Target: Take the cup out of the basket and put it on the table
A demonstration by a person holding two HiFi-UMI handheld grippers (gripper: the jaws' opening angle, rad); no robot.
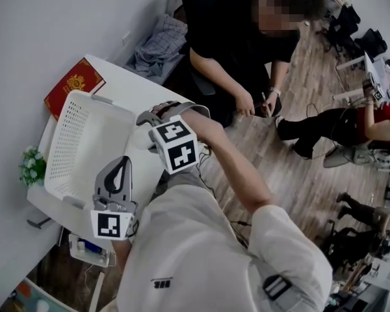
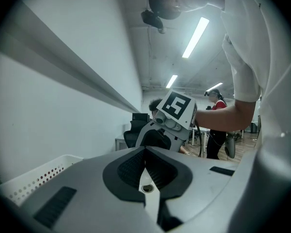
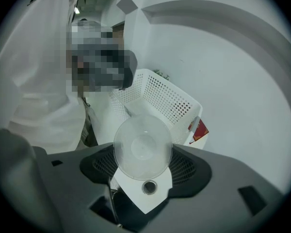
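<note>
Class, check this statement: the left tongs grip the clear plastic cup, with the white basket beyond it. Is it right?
No: the right tongs grip the clear plastic cup, with the white basket beyond it. The right gripper view shows this; the left tongs are shut on nothing.

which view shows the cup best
The right gripper view: the clear cup sits end-on between the right gripper's jaws, gripped, with the white basket behind. In the head view that gripper itself covers it. The left gripper view shows only that gripper's back, no cup.
</note>
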